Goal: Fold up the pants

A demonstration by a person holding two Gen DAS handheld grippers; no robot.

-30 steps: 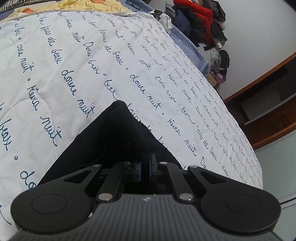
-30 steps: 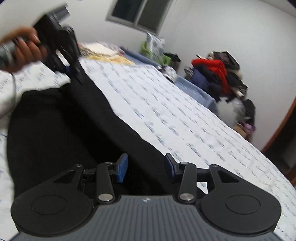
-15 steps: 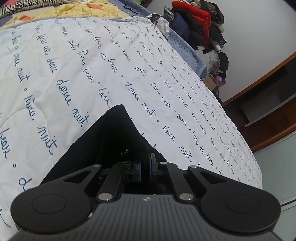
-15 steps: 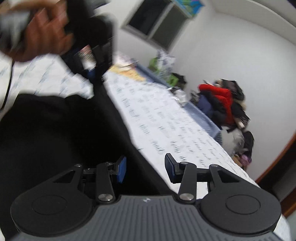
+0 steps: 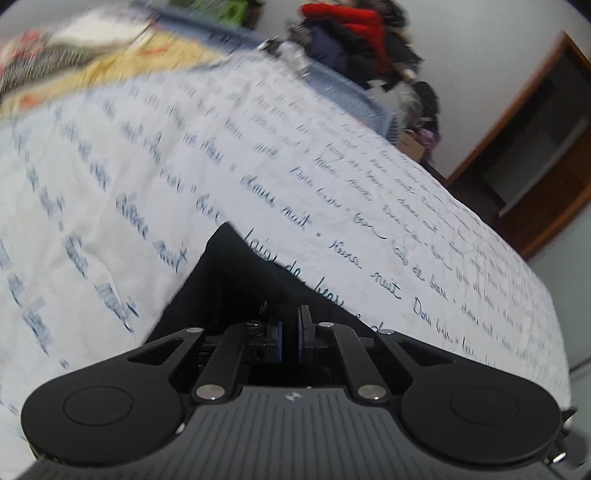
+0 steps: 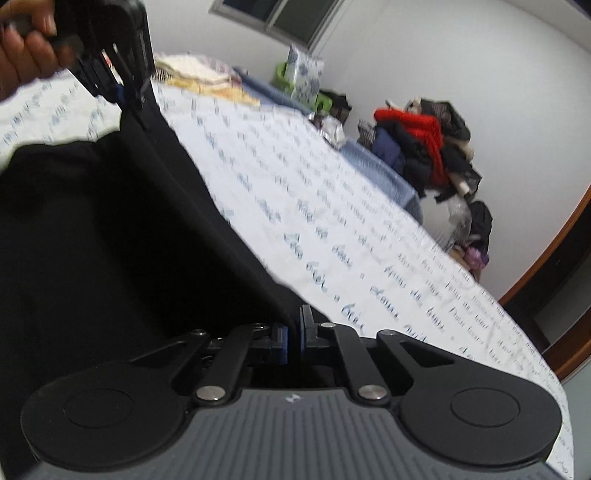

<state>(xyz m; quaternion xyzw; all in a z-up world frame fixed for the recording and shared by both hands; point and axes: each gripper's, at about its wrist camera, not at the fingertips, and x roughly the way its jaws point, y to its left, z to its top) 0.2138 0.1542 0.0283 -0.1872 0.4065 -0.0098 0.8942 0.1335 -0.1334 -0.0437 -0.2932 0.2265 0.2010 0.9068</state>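
White quilted bedding printed with blue cursive script (image 5: 332, 155) covers the bed, and the whole job is laid out on it. At the near end, the right gripper (image 6: 293, 341) has its blue pads drawn together on the edge of the black fabric pants (image 6: 110, 240); the log-jam of cloth runs straight into the narrow gap between them, so I read it as a pinch on the hem or side seam. Further up the same edge, the left gripper (image 6: 122, 79), seen from the right wrist view in a person's hand (image 6: 22, 55), is clenched on another point of the cloth and lifts it clear of the bed, so the edge runs taut between the two. From the left wrist view the pants (image 5: 236, 291) drape down from its pinched pads (image 5: 275, 341) as a dark peak over the bedding. Most of the garment lies spread on the bed, to the left of the lifted edge. Beyond, a heap of red and dark clothes (image 6: 424, 147) sits at the far corner by the white wall, with a dark window (image 6: 280, 18) above. The step in hand looks like the first fold: both grips are set along one side. Next, I judge, both hands must carry that edge across together, evenly, and lay it onto the opposite side without letting the cloth sag or twist.
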